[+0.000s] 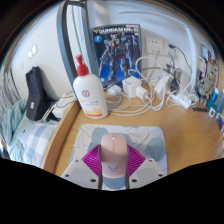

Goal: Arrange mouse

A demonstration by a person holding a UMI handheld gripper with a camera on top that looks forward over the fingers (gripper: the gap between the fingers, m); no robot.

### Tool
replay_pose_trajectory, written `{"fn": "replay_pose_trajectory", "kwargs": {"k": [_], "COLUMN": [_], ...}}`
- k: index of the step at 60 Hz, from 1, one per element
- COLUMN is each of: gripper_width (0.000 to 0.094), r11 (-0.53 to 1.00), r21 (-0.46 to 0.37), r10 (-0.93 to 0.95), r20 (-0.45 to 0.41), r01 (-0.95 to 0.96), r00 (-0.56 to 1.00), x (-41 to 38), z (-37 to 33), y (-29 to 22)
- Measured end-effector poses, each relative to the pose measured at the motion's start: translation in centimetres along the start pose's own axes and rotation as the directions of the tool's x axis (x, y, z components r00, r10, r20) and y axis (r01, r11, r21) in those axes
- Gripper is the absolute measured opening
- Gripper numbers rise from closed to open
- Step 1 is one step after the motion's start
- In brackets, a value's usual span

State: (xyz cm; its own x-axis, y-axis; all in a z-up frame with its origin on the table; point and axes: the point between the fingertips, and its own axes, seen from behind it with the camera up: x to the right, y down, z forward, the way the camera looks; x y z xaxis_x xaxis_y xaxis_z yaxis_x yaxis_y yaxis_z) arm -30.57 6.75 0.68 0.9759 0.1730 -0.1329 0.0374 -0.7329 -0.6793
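A pale pink mouse [113, 162] sits lengthwise between the fingers of my gripper [113, 148]. The magenta pads [93, 160] press against its left and right sides with no gap showing, so the gripper is shut on it. The mouse's nose points forward over a whitish mat [150, 138] that lies on the wooden desk [190, 128]. The rear of the mouse is hidden by the gripper body. Whether the mouse rests on the mat or is lifted off it I cannot tell.
Beyond the mat stands a white pump bottle [88, 95] with a red cap. Behind it leans a Gundam box [123, 52]. White cables and plugs [152, 88] tangle at the desk's back right. A black object [37, 95] and checked fabric [30, 135] lie off the desk's left edge.
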Motion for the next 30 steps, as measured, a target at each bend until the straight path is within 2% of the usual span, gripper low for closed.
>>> {"fn": "replay_pose_trajectory", "kwargs": {"k": [17, 19, 20, 21, 24, 27, 30], "gripper_width": [0.0438, 0.0497, 0.0608, 0.0625, 0.0846, 0.0873, 0.0858], "r11": [0.998, 0.998, 0.998, 0.998, 0.998, 0.999, 1.000], "r21": [-0.046, -0.045, -0.051, -0.057, -0.064, -0.051, -0.026], "r10": [0.033, 0.029, 0.029, 0.028, 0.022, 0.010, 0.001], "r20": [-0.040, -0.034, -0.034, -0.035, -0.044, -0.050, -0.050], "r01": [-0.035, -0.031, -0.030, -0.030, -0.025, -0.012, -0.003], "r00": [0.999, 0.999, 0.999, 0.999, 0.999, 0.999, 0.999], "x": [0.3, 0.1, 0.1, 0.1, 0.3, 0.6, 0.5], "z": [0.6, 0.5, 0.4, 0.3, -0.5, -1.6, -3.4], "y": [1.6, 1.5, 1.5, 1.5, 1.2, 0.1, -1.2]}}
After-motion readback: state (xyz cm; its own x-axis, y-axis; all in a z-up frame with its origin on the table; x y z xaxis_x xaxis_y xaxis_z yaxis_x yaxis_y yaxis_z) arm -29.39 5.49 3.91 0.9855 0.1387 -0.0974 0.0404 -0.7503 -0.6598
